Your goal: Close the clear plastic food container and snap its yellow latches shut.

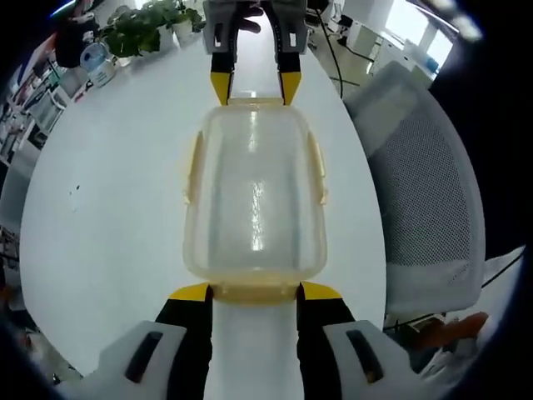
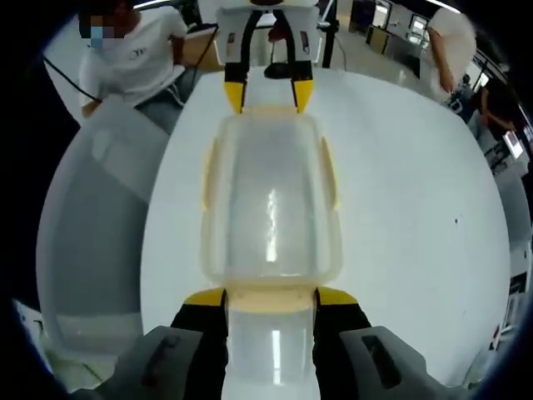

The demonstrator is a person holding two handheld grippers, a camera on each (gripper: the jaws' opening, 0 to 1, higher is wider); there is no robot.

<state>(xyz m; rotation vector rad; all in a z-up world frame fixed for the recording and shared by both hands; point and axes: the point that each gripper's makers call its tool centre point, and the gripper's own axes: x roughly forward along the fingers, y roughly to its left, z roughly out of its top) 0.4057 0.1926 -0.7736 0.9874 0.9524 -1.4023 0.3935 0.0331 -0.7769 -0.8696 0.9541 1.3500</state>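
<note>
1. We see the left gripper [image 1: 254,290] and the right gripper [image 2: 271,296] level over the white table [image 1: 108,217], facing each other, jaws wide.
2. The clear container [image 1: 254,196] lies lidded between them; each gripper's yellow tips touch an end latch [image 1: 254,292].
3. Side latches [image 1: 316,171] sit against the walls.

Clear lidded container [image 1: 254,204] on white table [image 1: 108,225], tool [image 1: 254,292] at its near latch [image 1: 254,292]

Bright, even daylight from windows [image 1: 408,25]; glare streaks on container lid [image 2: 271,221]; fisheye bending and blur toward edges
</note>
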